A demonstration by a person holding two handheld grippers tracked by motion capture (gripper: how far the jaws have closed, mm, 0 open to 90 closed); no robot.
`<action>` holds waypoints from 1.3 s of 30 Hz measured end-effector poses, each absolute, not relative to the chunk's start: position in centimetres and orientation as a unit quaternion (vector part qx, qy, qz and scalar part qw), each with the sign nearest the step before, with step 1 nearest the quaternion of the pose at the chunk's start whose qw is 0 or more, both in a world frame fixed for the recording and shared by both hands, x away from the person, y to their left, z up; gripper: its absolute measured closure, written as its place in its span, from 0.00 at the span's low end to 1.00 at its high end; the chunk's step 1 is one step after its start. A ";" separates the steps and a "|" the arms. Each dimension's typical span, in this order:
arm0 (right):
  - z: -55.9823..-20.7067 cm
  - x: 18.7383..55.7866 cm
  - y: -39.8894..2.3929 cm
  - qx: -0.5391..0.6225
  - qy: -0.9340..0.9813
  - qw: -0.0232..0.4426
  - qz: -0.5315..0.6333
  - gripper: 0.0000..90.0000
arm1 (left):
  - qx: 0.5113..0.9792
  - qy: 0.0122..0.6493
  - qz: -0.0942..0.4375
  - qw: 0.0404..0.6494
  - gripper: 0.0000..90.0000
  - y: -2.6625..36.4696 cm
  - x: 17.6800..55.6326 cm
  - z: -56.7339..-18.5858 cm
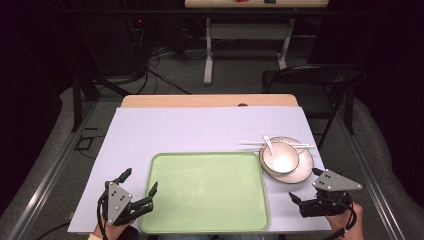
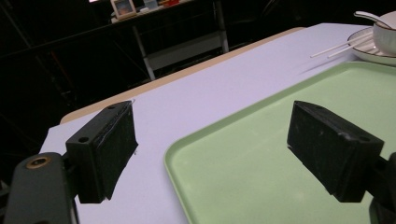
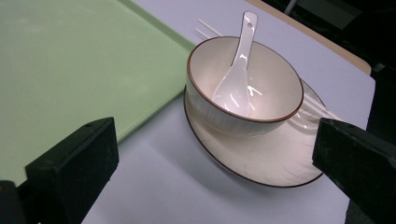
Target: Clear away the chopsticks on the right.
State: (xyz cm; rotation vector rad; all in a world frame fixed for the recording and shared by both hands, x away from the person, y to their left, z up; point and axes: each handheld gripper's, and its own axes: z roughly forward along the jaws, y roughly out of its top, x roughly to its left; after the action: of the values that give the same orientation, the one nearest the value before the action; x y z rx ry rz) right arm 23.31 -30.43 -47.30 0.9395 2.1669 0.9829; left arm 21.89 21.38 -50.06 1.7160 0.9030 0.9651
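— Where do your tools stand?

— Your left tool point(image 1: 140, 186) sits at the near left corner of the green tray point(image 1: 205, 190), jaws spread wide with nothing between them; in the left gripper view one jaw hangs over the pale sheet point(image 1: 200, 127) covering the bench and the other over the tray's floor. Your right tool point(image 1: 306, 186) rests at the near right of the bench, just near of the plate point(image 1: 305, 170). Its jaws also stand wide apart and hold nothing.

— And the dishes?

— You have the bowl point(image 3: 243, 93) sitting on the plate, just right of the tray's far right corner. The white spoon point(image 3: 236, 70) lies inside the bowl, its scoop down on the bowl's floor and its handle leaning up over the far rim. In the high view its long axis runs from the bowl's centre toward the far left.

— The chopsticks?

— Your chopsticks point(image 1: 252, 145) lie side by side across the far edge of the plate, behind the bowl. Their long axis runs left to right, with the left ends reaching out over the sheet past the plate's rim.
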 end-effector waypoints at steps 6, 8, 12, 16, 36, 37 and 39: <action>-45.0 24.9 -31.2 0.351 0.811 0.283 0.372 0.00 | 0.702 0.366 0.391 0.469 0.17 21.3 21.9 -50.0; -44.4 25.5 -31.3 0.349 0.813 0.280 0.373 0.00 | 0.702 0.368 0.391 0.469 0.17 21.3 22.0 -50.0; -43.7 26.9 -31.3 0.345 0.817 0.274 0.372 0.00 | 0.705 0.363 0.392 0.466 0.17 21.2 21.9 -50.0; -43.4 27.8 -31.3 0.341 0.822 0.267 0.370 0.00 | 0.703 0.366 0.392 0.468 0.17 21.3 21.8 -50.0; -41.5 33.8 -32.3 0.340 0.839 0.244 0.347 0.00 | 0.700 0.367 0.394 0.468 0.17 21.4 21.6 -50.0; -41.5 33.8 -32.3 0.340 0.839 0.244 0.347 0.00 | 0.700 0.367 0.394 0.468 0.17 21.4 21.6 -50.0; -41.5 33.8 -32.3 0.340 0.839 0.244 0.347 0.00 | 0.700 0.367 0.394 0.468 0.17 21.4 21.6 -50.0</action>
State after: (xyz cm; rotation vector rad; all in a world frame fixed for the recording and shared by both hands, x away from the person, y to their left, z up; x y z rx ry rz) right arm 33.84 -32.33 -41.52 0.9288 2.2915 0.9481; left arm 21.61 21.44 -49.98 1.7179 0.9002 0.9662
